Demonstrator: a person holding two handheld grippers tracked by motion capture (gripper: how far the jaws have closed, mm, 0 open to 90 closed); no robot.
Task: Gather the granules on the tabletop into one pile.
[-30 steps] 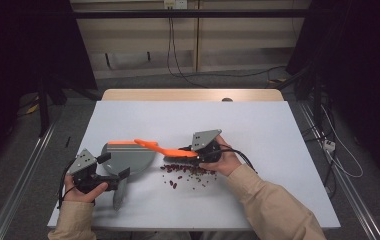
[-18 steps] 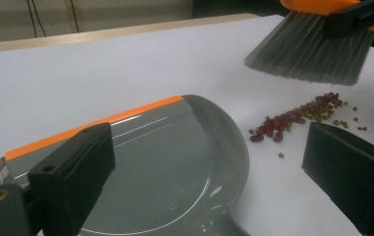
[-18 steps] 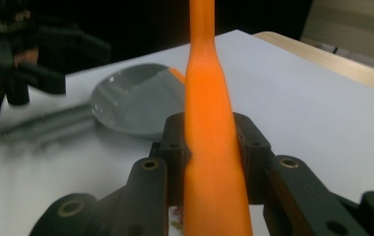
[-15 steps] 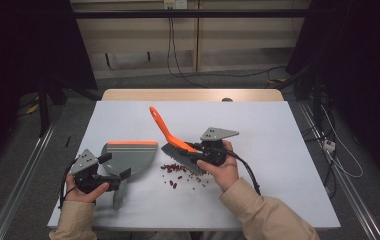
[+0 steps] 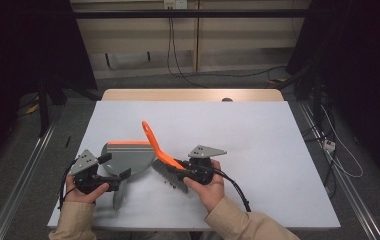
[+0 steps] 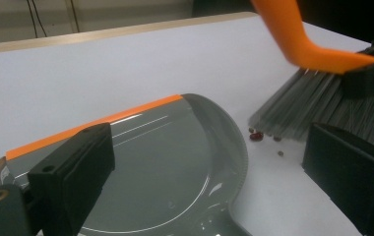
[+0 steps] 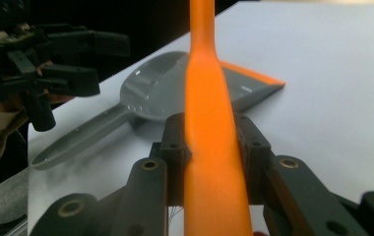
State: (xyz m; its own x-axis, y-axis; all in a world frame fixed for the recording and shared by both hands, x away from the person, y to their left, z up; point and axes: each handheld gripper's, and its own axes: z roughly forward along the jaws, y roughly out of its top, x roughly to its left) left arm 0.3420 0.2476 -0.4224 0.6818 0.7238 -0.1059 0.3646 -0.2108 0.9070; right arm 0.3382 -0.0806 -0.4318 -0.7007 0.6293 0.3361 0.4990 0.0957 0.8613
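Grey plastic dustpan with an orange front lip (image 5: 127, 156) lies flat on the white tabletop (image 5: 258, 135), and it serves as the landmark for everything else. Its long grey handle runs toward the near edge of the tabletop, just beside the left tongs (image 5: 114, 167). These left tongs stand apart, one black jaw over the pan's near-left part and the other off to its right side (in the left gripper view nothing is pinched between them).

Just right of the dustpan, the orange-handled hand brush with grey bristles (image 5: 162, 157) is clamped in the right tongs (image 5: 182, 173), whose jaws press on both sides of the orange handle, as the right gripper view shows plainly. The brush handle slants up and away over the pan's right edge, while the bristles reach down to the tabletop close to the pan's rounded rim.

A few small dark red bits (image 6: 257, 135) lie on the tabletop between the bristle tips and the dustpan's right rim, near it but not on it.
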